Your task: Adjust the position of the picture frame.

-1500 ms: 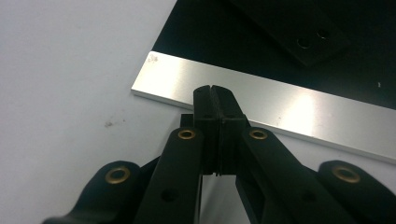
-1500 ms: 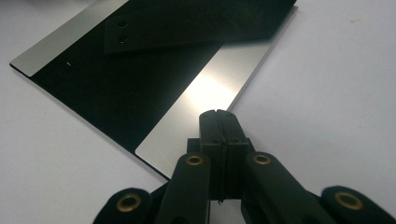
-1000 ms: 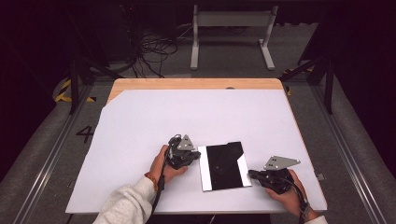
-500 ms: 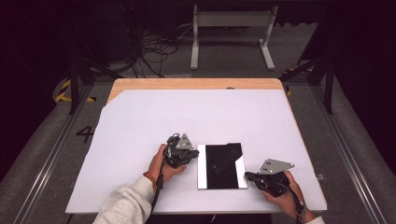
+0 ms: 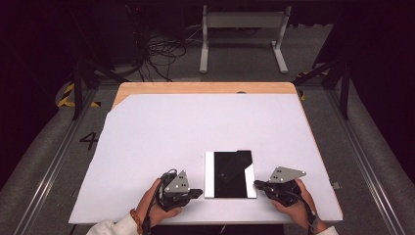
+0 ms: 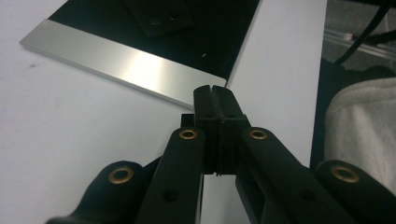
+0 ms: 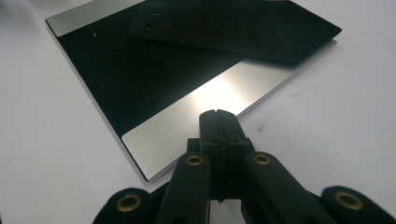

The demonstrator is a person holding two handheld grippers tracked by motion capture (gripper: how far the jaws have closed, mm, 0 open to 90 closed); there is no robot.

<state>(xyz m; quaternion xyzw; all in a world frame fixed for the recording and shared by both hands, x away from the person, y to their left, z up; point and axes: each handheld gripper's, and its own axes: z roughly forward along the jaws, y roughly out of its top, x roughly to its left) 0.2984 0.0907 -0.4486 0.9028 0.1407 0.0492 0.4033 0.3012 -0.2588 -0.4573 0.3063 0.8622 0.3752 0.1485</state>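
- Fingers of the left gripper point(image 5: 197, 193) and right gripper point(image 5: 258, 184) are pressed together, holding nothing.
- The black plate point(image 5: 230, 174) lies between them at the surface's point(image 5: 161, 137) 6 o'clock edge.
- Likely approach step; next, the fingers must spread to grasp its edges.

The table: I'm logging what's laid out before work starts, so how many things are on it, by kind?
Silver plates with a black face: 1
Loose black pieces with two holes, lying on that plate: 1
Hand-held grippers at the plate's sides, left and right, both shut and empty: 2
Total: 4, on the white table
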